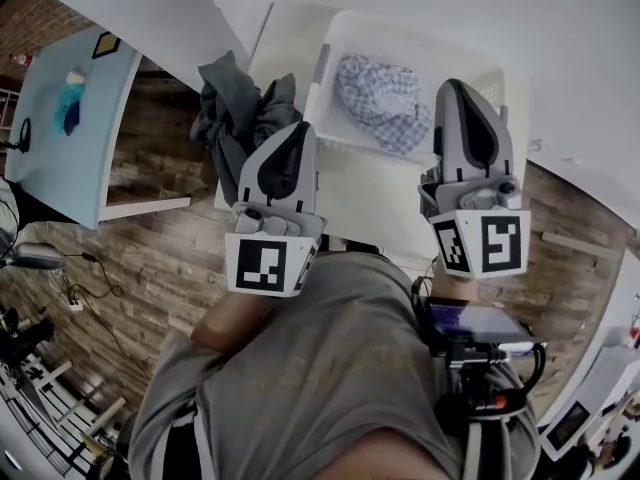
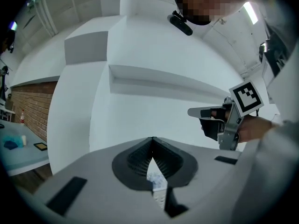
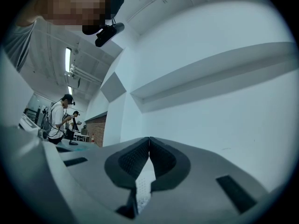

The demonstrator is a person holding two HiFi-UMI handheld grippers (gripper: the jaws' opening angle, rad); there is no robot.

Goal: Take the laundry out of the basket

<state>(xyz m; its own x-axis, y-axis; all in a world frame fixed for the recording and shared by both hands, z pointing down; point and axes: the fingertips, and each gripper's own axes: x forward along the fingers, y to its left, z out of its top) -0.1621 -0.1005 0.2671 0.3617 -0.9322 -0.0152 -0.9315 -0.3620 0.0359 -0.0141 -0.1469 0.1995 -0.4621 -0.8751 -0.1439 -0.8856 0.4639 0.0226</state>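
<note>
Left gripper (image 2: 152, 139), right gripper (image 3: 149, 139): fingers closed, empty. Grey garment (image 1: 235, 108) beside basket (image 1: 325, 68) in head view only.

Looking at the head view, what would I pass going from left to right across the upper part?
Blue table → grey clothes → checked cloth → right gripper.

White walls (image 2: 140, 50), brick section (image 2: 28, 111), wood-plank floor (image 1: 150, 268), pale blue table (image 1: 70, 138), ceiling striplight (image 3: 68, 59).

Lab-like workroom — white tables (image 1: 372, 196), brick wall (image 2: 29, 110), floor cables (image 1: 92, 276), headset-wearing people (image 3: 59, 119)
</note>
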